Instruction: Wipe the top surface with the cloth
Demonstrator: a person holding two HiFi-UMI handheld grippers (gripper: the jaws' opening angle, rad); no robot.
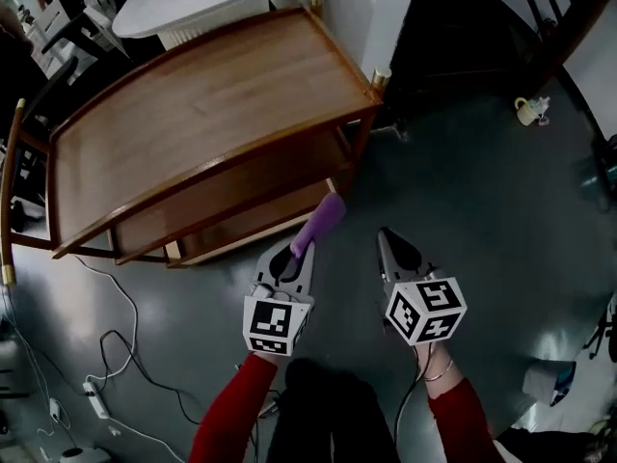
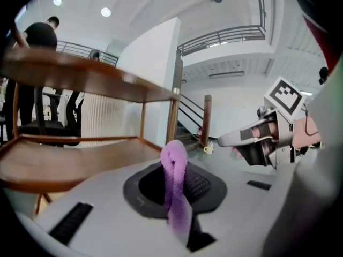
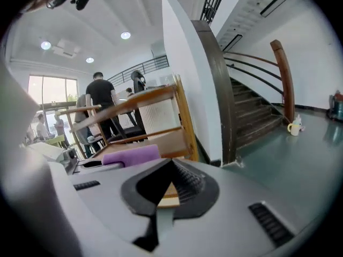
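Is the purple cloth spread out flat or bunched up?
Bunched up: the fuzzy purple cloth pokes from the left tongs as a narrow roll.

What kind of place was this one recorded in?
Probably an open indoor hall of an office or lab building: a staircase with wooden handrail, an upper-floor gallery railing, and people standing beyond the wooden cart.

We lose the lower end of the purple cloth point(image 2: 175, 183) inside the left gripper point(image 1: 292, 256); the frame's top edge crops the white table point(image 1: 198, 0).
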